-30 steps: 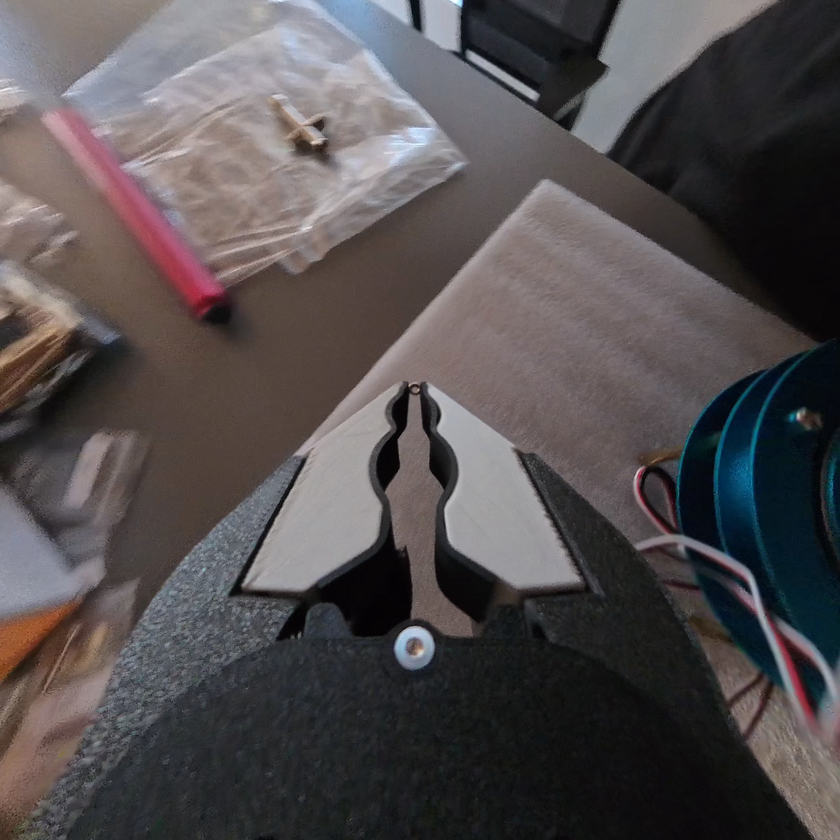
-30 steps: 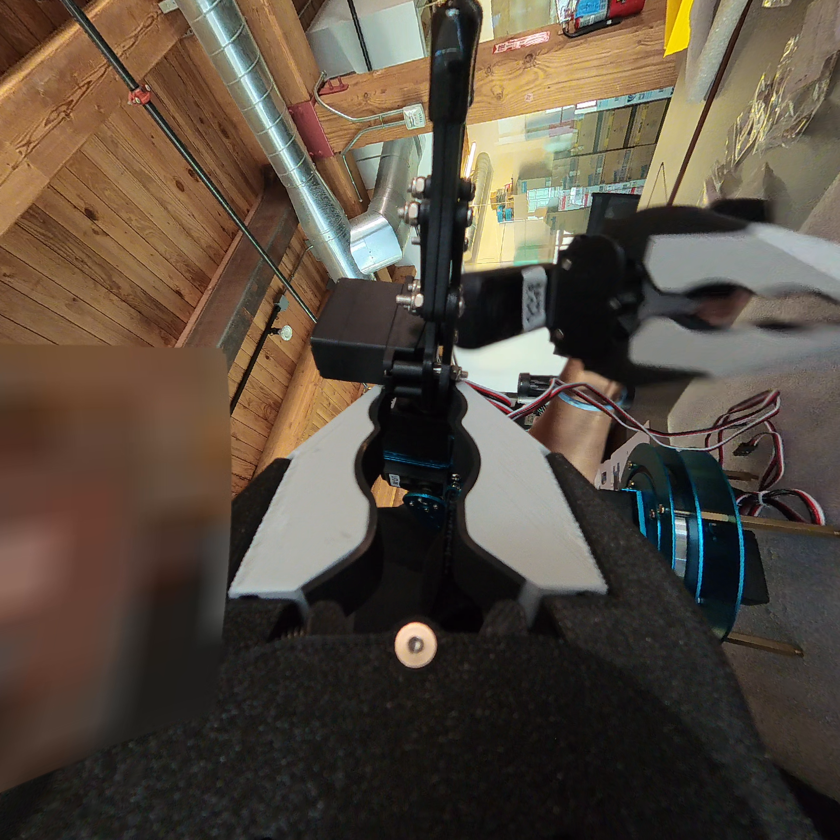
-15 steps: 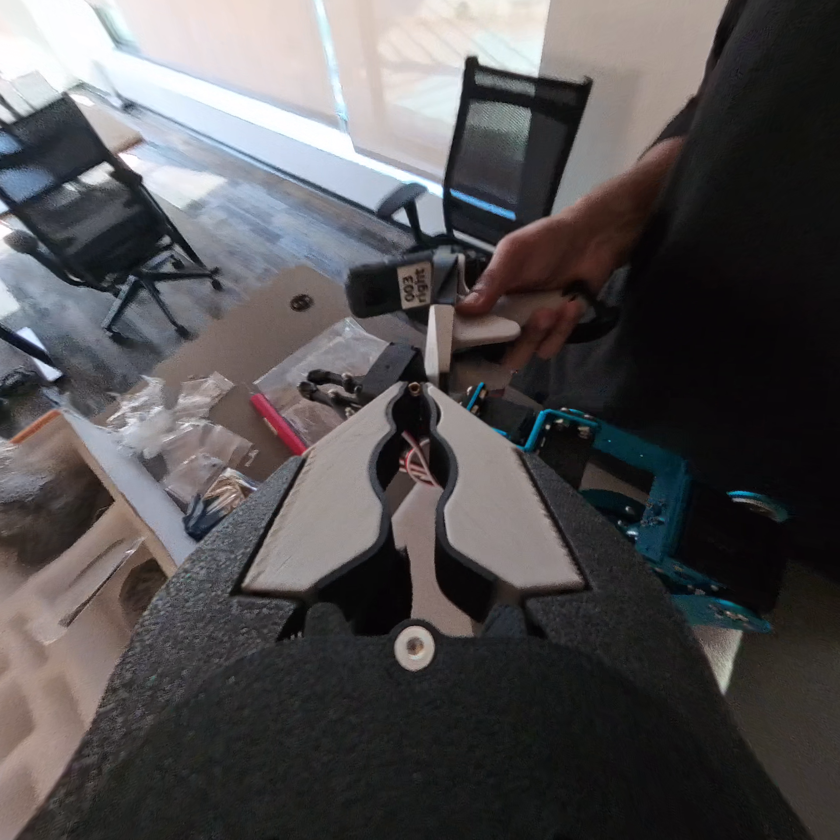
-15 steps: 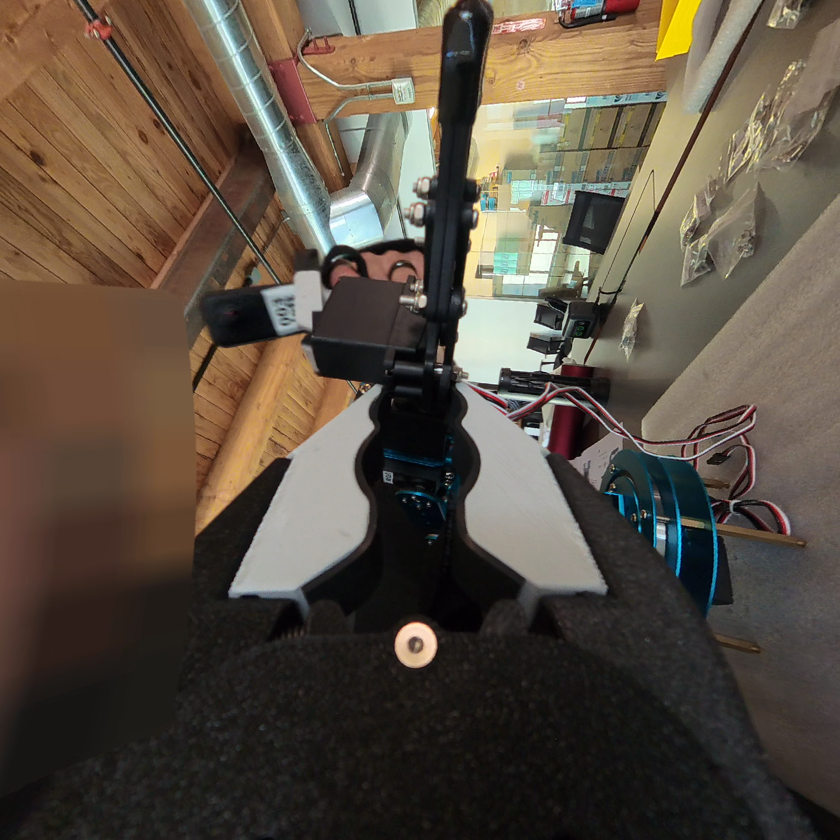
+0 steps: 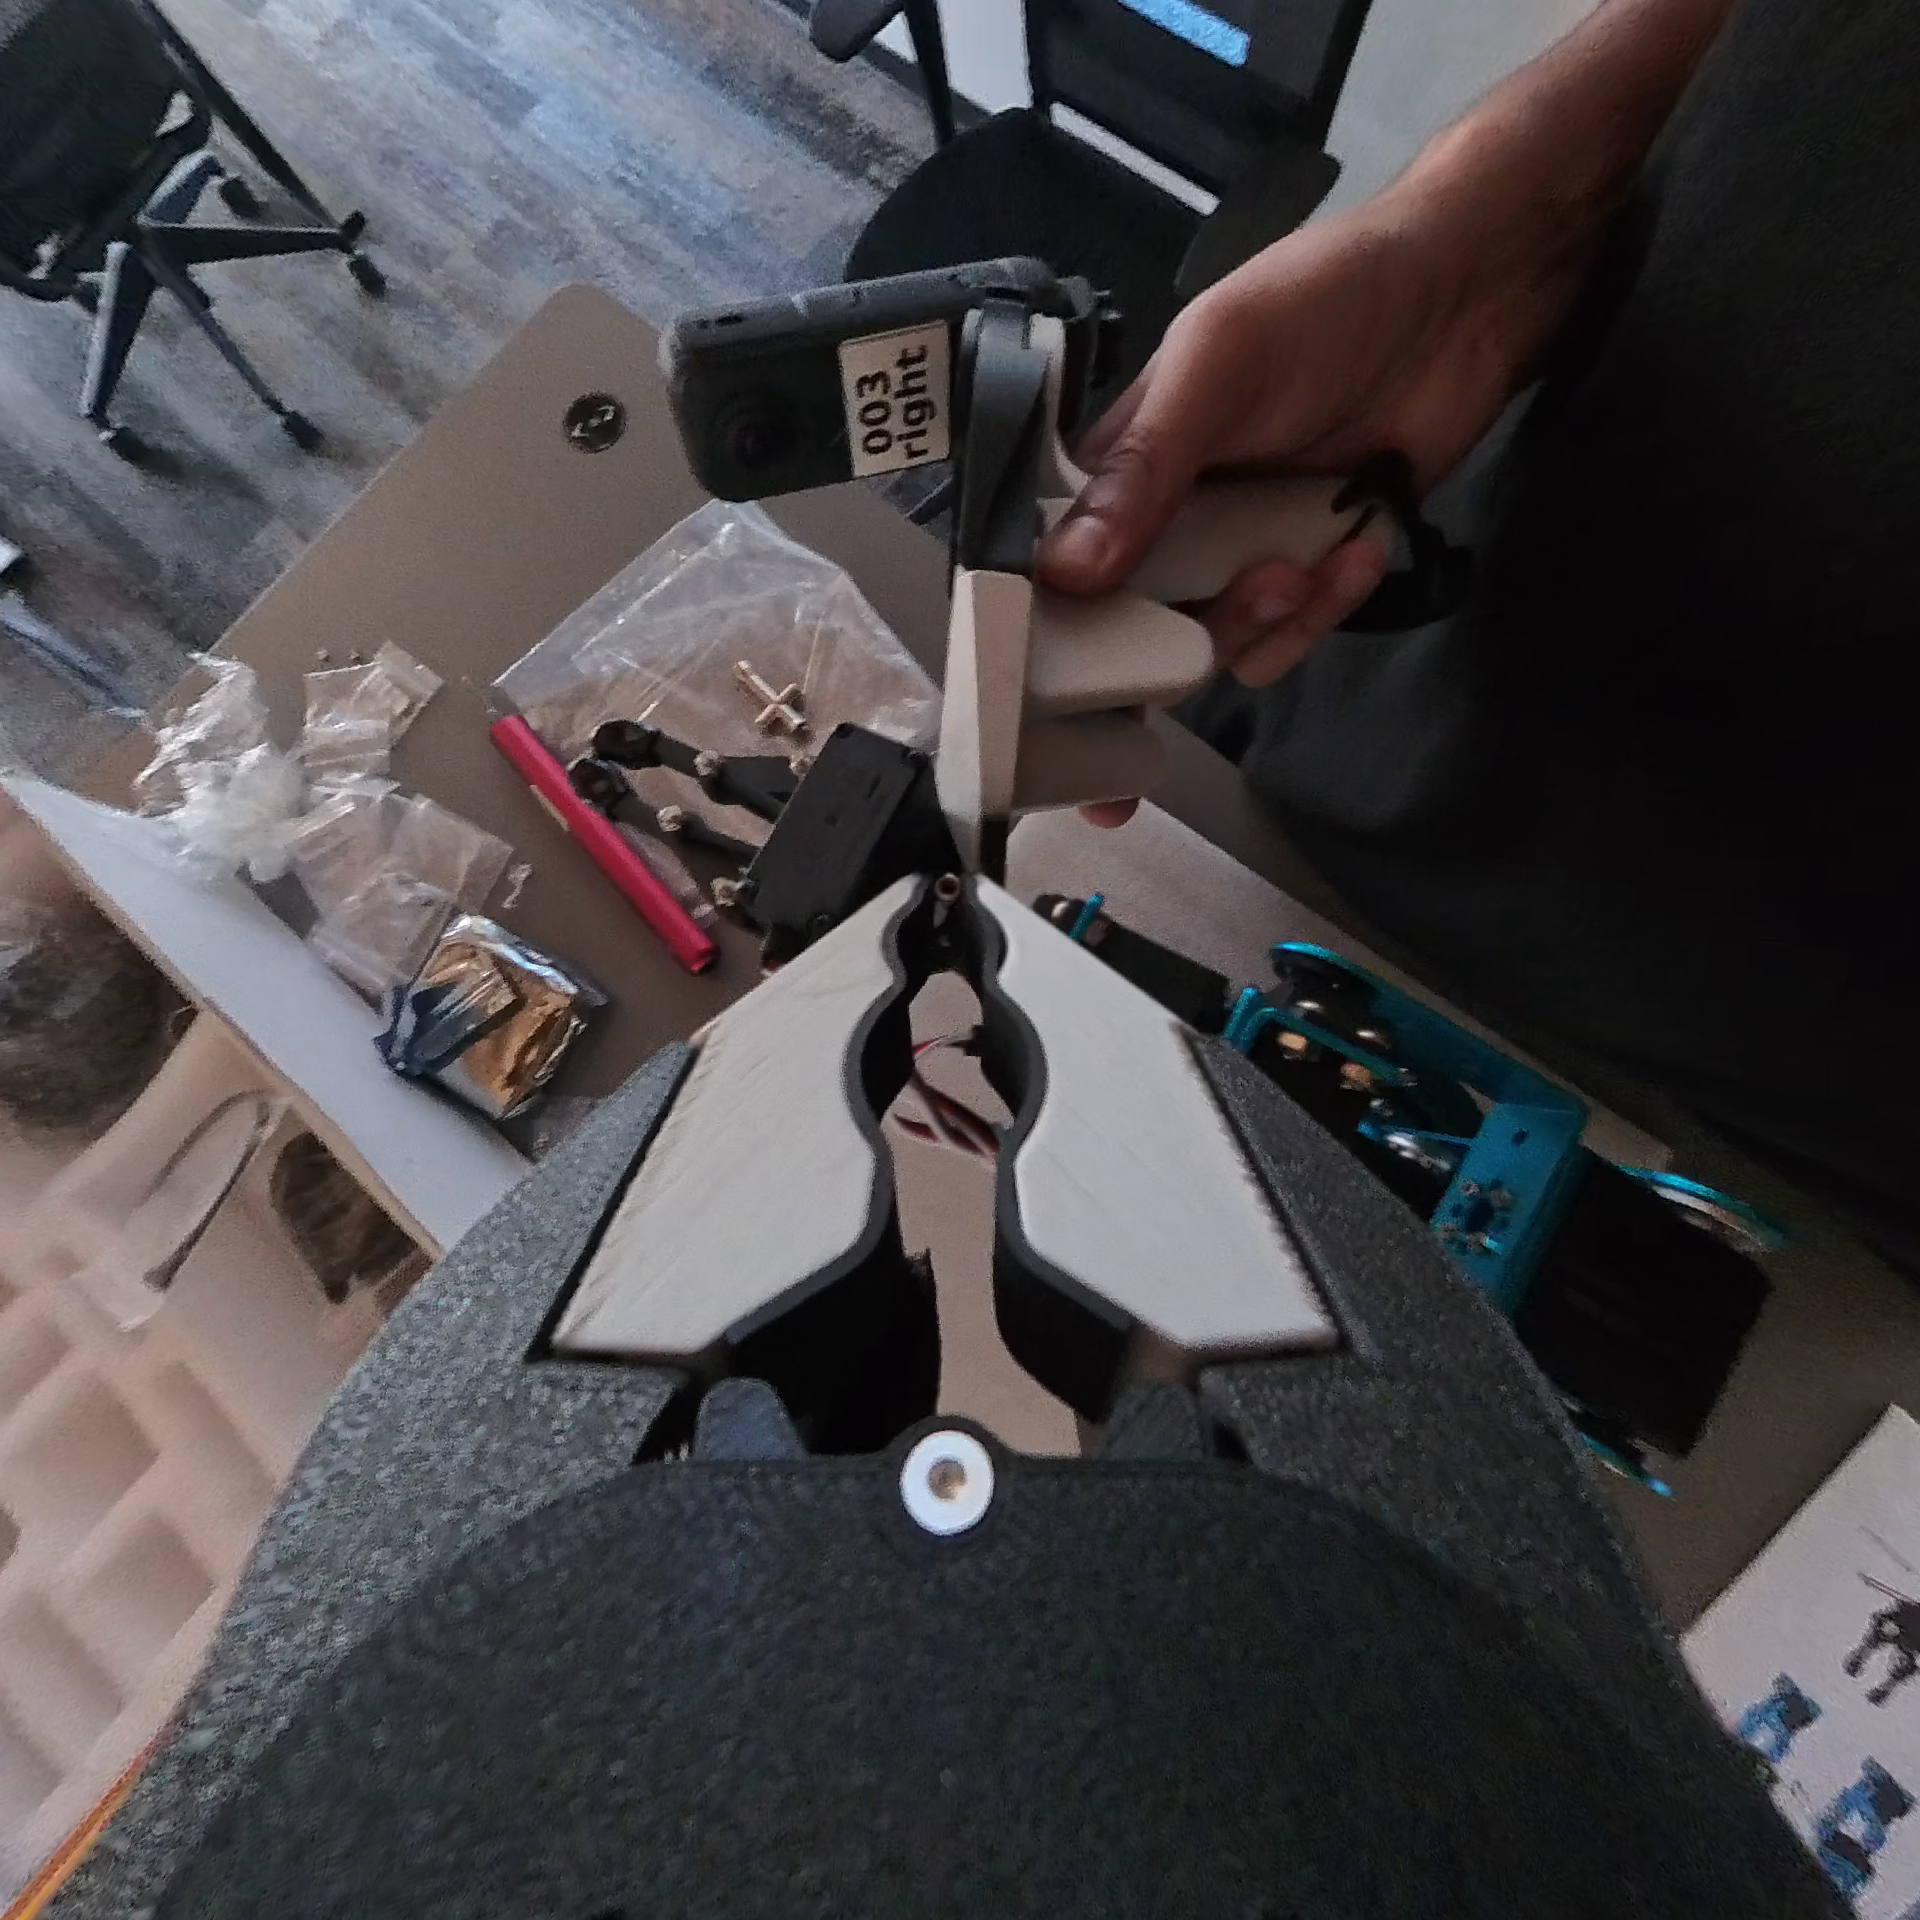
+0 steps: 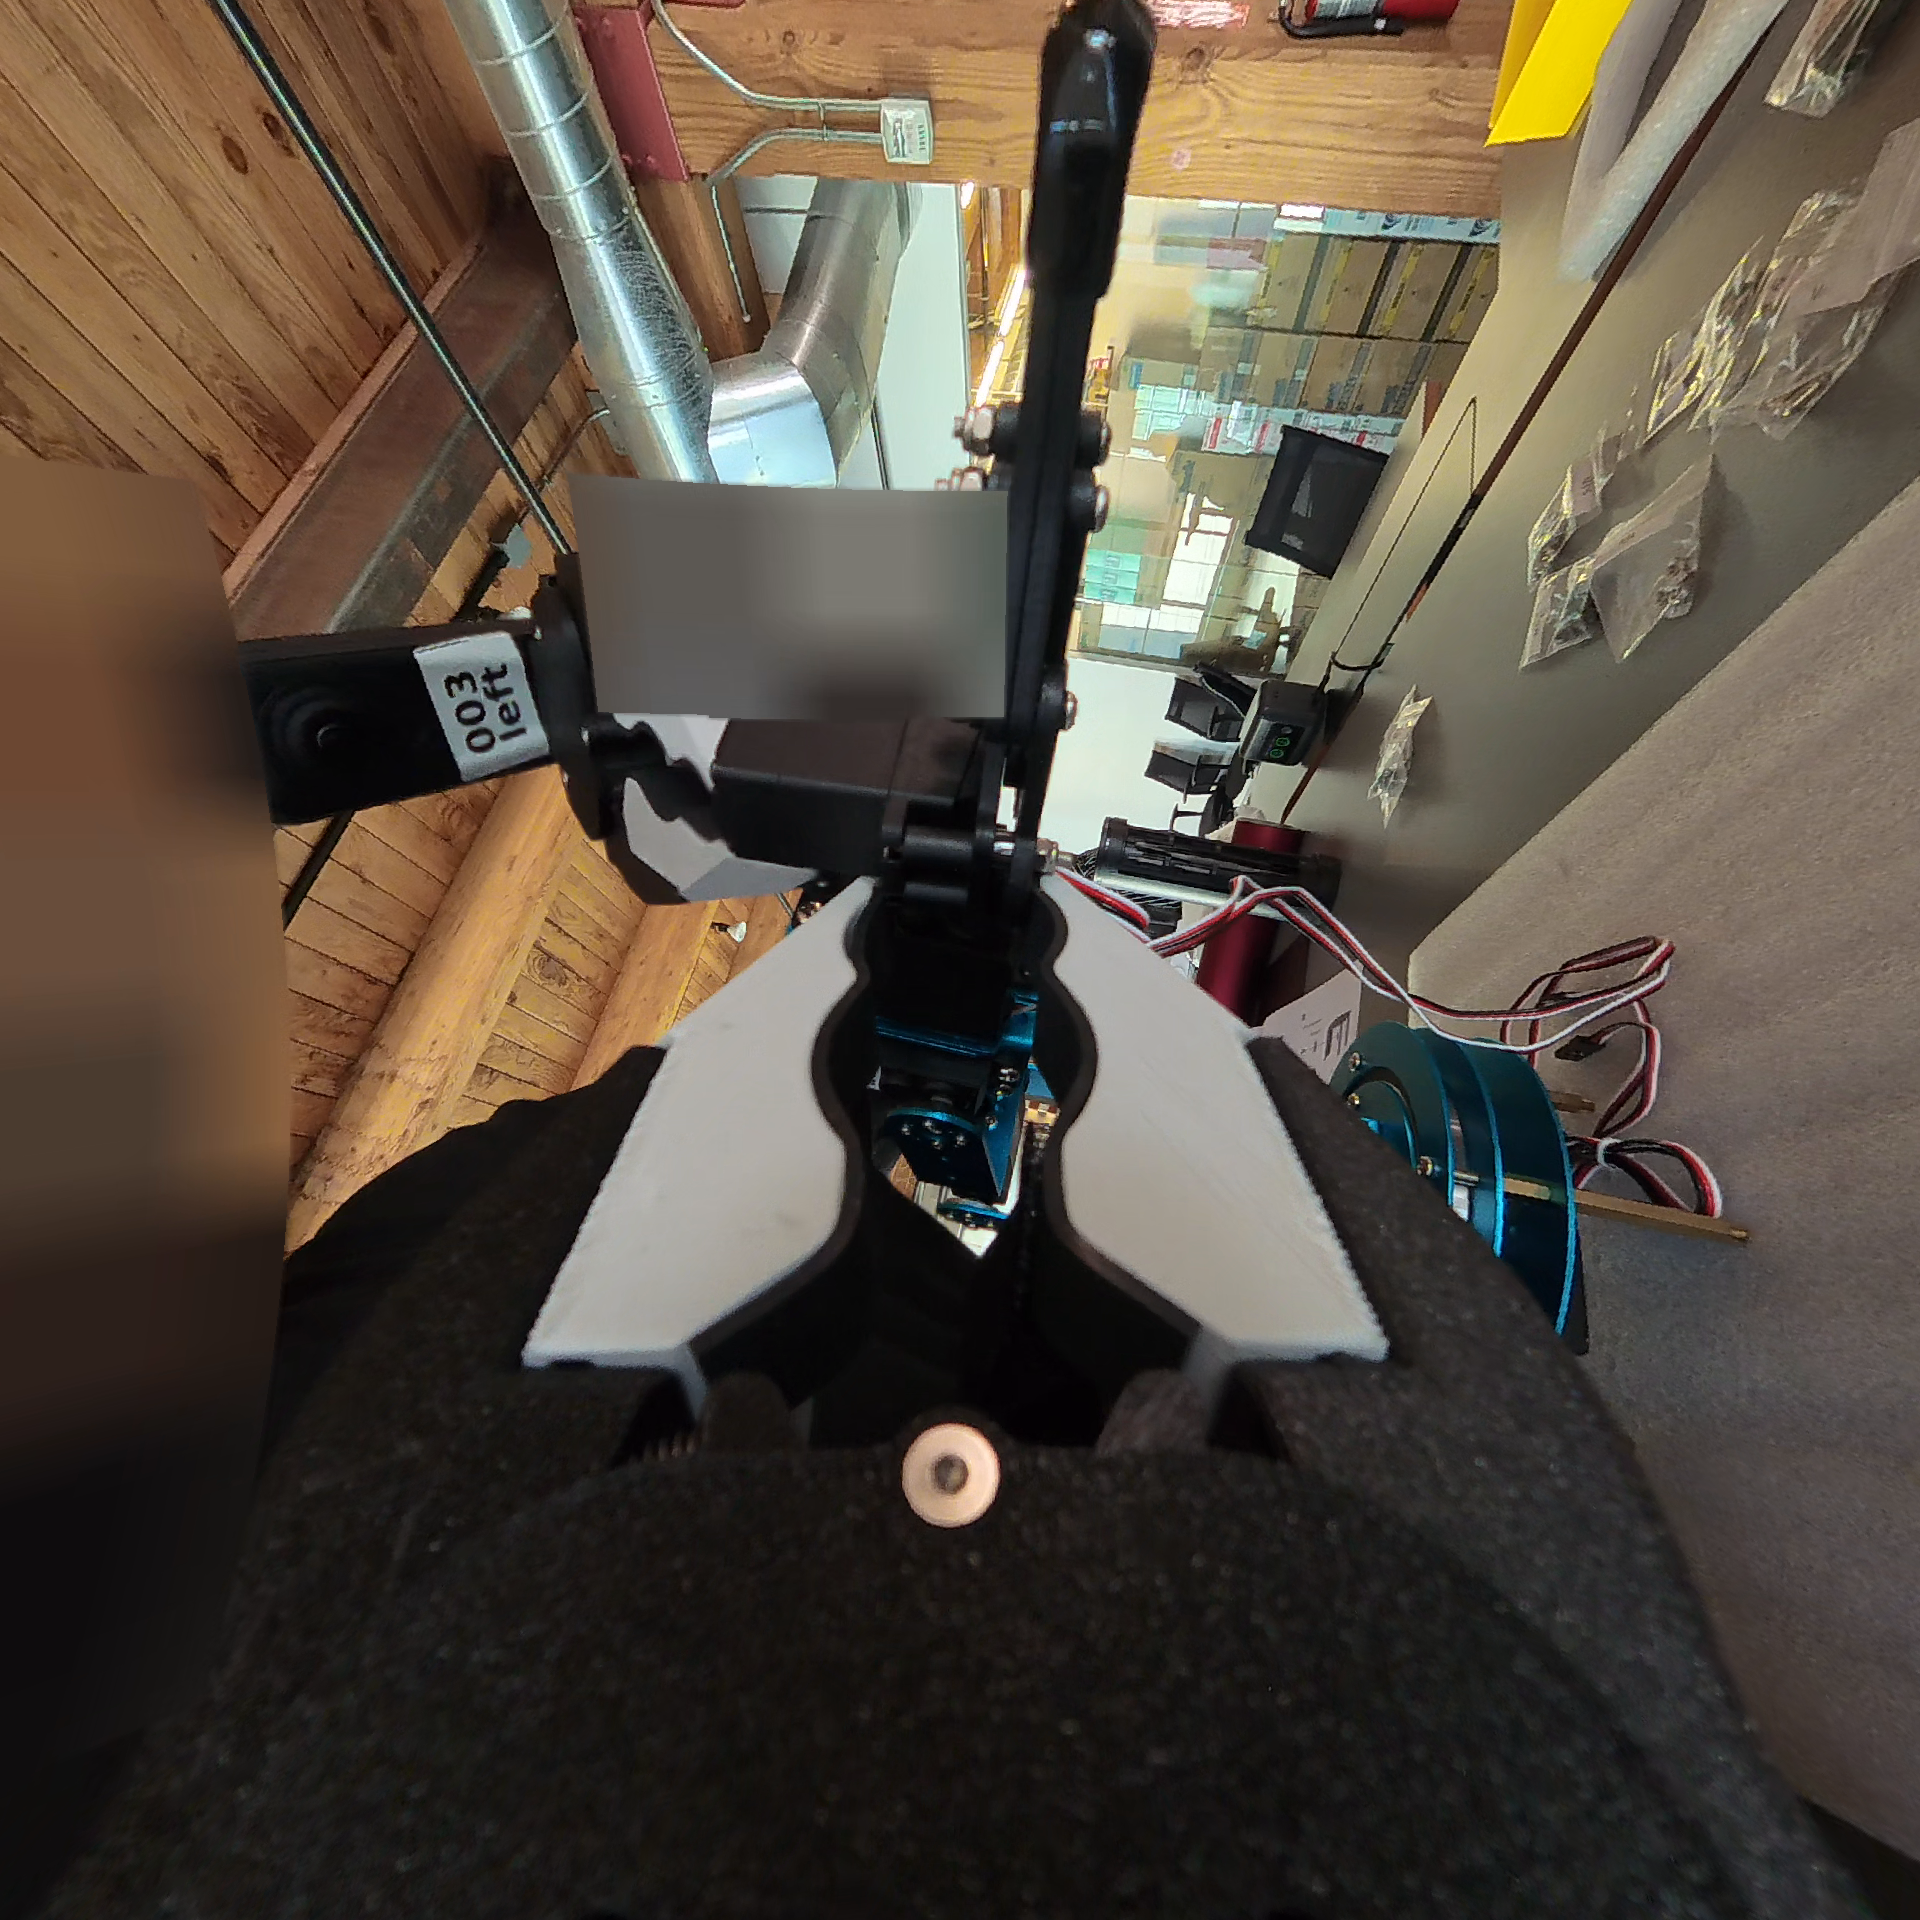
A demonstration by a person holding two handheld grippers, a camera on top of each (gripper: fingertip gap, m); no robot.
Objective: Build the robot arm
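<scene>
Left wrist view, left to right:
- Clear plastic bags of small hardware lie on the left of the tabletop, with a foil pouch at the near edge.
- A red rod lies diagonally beside them, and a bigger clear bag behind it has a brass cross piece on it.
- In the centre, the left tongs are closed to a pinch on a small brass fastener at the very tips.
- The fastener sits right against the black claw assembly, at the corner of its servo block. Whether it actually touches cannot be told.
- The right tongs come down from above, held by a hand, and clamp that same assembly off the tabletop.
- Right of that, a blue bracket frame lies on the grey mat, and a printed booklet is at the lower right.

Right wrist view, left to right:
- The left tongs come in from the left, their tips against the servo block.
- In the centre, the right tongs are closed around the black claw assembly, whose claw arm sticks straight out ahead.
- Red, white and black wires trail right to a blue disc base standing on the mat.
- More clear bags lie at the far right.
</scene>
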